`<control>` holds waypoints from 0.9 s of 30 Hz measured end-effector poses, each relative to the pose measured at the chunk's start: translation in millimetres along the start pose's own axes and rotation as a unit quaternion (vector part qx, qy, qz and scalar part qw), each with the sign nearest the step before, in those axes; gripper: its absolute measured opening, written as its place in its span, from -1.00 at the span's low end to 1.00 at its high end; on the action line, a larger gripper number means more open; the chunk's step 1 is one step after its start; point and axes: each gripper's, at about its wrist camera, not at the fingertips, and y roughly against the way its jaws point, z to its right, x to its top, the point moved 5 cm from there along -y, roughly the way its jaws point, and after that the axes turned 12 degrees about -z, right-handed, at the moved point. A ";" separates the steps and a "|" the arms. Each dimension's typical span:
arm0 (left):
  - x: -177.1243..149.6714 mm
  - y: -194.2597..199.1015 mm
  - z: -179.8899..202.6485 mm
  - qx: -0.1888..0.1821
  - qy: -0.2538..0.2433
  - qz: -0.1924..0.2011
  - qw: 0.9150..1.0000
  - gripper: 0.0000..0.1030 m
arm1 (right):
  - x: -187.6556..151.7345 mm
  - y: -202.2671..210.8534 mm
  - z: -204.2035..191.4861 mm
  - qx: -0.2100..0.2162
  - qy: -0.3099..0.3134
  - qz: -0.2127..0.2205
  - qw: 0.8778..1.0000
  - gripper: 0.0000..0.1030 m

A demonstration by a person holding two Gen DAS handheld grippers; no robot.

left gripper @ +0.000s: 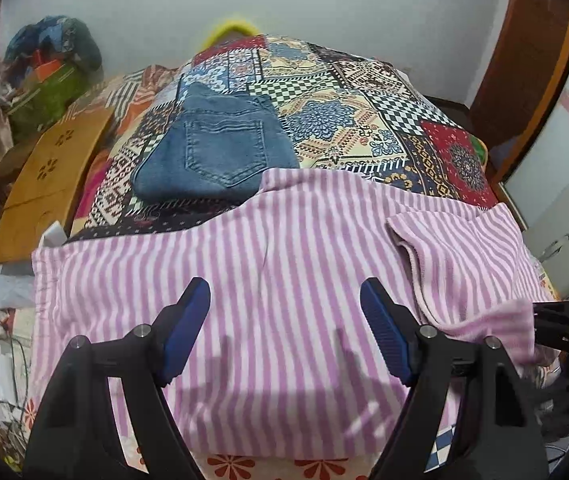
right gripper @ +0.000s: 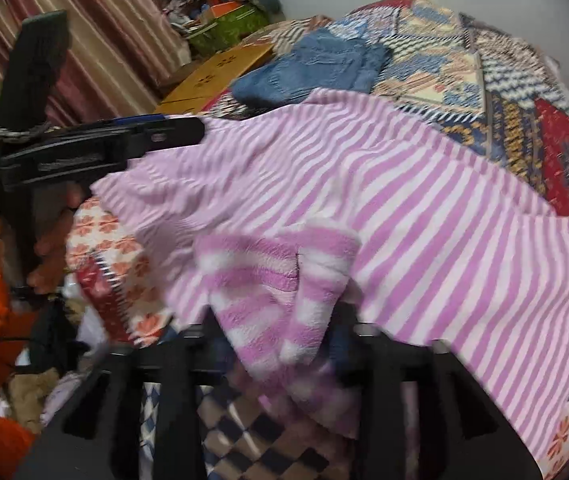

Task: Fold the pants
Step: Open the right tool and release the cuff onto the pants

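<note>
Your right tool is clamped on the pants hem, left tool apart above them: carry the hem across squarely, keeping edges aligned.

The pants have pink and white stripes. Behind the pants, the folded jeans are plain blue. Under the pants, the bedspread is a patchwork of blue flowers, green and white checks, black and white checks, and a red patch with a dark round shape. Left of the pants, the wooden board is yellow-brown. The left gripper is black with blue pads. Left of the pants, the curtain has dark red and tan stripes.
</note>
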 end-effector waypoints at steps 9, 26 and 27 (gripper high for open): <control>18.0 -26.7 16.8 -0.001 -0.025 -0.022 0.999 0.51 | 12.4 68.4 35.6 0.035 -0.025 0.037 0.998 0.13; 41.3 -109.8 51.6 -0.030 -0.078 -0.090 0.992 0.51 | 92.2 -34.3 140.2 0.035 0.075 -0.121 0.989 0.14; 42.2 -111.5 51.7 -0.034 -0.078 -0.092 0.992 0.51 | 90.3 -40.0 139.9 0.044 0.080 -0.134 0.987 0.14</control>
